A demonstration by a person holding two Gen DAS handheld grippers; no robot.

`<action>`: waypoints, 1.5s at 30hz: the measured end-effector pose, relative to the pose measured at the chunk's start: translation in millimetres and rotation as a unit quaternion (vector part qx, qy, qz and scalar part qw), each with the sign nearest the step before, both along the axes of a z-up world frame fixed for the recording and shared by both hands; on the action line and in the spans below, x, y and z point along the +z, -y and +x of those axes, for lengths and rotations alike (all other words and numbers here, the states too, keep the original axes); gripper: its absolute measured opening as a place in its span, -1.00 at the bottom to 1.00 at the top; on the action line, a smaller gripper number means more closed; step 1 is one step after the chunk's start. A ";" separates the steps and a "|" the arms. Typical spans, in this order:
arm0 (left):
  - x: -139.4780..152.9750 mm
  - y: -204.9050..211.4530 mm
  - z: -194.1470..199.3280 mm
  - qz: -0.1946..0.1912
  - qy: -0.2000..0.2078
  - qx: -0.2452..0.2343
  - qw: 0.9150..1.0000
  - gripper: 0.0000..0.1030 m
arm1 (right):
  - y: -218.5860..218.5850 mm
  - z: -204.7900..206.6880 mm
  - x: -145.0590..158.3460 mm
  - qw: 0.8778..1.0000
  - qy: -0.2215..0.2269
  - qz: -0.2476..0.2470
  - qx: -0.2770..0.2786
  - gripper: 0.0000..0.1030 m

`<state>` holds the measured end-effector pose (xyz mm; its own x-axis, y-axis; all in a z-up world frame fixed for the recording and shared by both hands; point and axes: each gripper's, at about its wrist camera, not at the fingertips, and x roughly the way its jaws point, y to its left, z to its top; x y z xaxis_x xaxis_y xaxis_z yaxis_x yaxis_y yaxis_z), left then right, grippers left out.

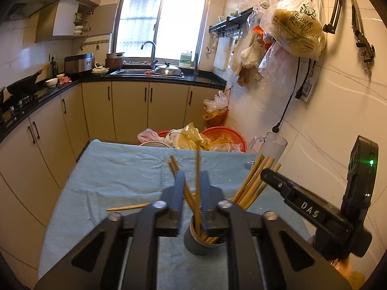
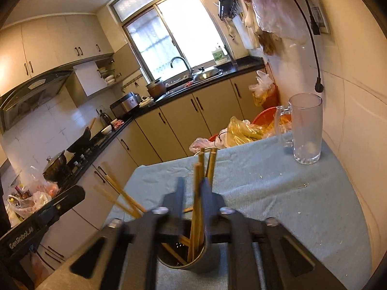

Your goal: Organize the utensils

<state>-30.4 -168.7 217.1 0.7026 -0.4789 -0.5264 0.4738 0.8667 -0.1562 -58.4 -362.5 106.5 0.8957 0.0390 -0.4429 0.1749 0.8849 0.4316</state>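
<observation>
A grey utensil cup (image 1: 202,242) stands on the blue cloth and holds several wooden chopsticks (image 1: 251,181). My left gripper (image 1: 192,176) hangs just above the cup, its jaws slightly apart with chopsticks (image 1: 197,169) between them; I cannot tell whether it grips them. One loose chopstick (image 1: 128,207) lies on the cloth to the left. In the right wrist view the cup (image 2: 193,258) sits below my right gripper (image 2: 192,183), whose jaws are slightly apart around upright chopsticks (image 2: 197,193). The other gripper shows at the right in the left wrist view (image 1: 312,210).
A glass mug (image 2: 306,130) stands at the table's far right corner by the wall. Red basins with plastic bags (image 1: 217,140) sit beyond the table's far edge. Kitchen cabinets (image 1: 130,111) and a counter line the left and back.
</observation>
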 end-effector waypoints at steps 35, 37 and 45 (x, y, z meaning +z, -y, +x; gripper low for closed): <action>-4.2 -86.5 -185.2 0.030 0.066 0.102 0.992 0.77 | -58.6 -175.1 1.2 0.997 -0.029 -0.071 0.007 0.12; -4.5 -88.3 -189.4 0.033 0.069 0.107 0.991 0.78 | -59.5 -180.3 -2.0 0.997 -0.032 -0.065 0.006 0.12; -14.3 -95.3 -196.4 0.042 0.060 0.125 0.989 0.84 | -63.1 -189.8 -12.1 0.998 -0.045 -0.055 -0.003 0.19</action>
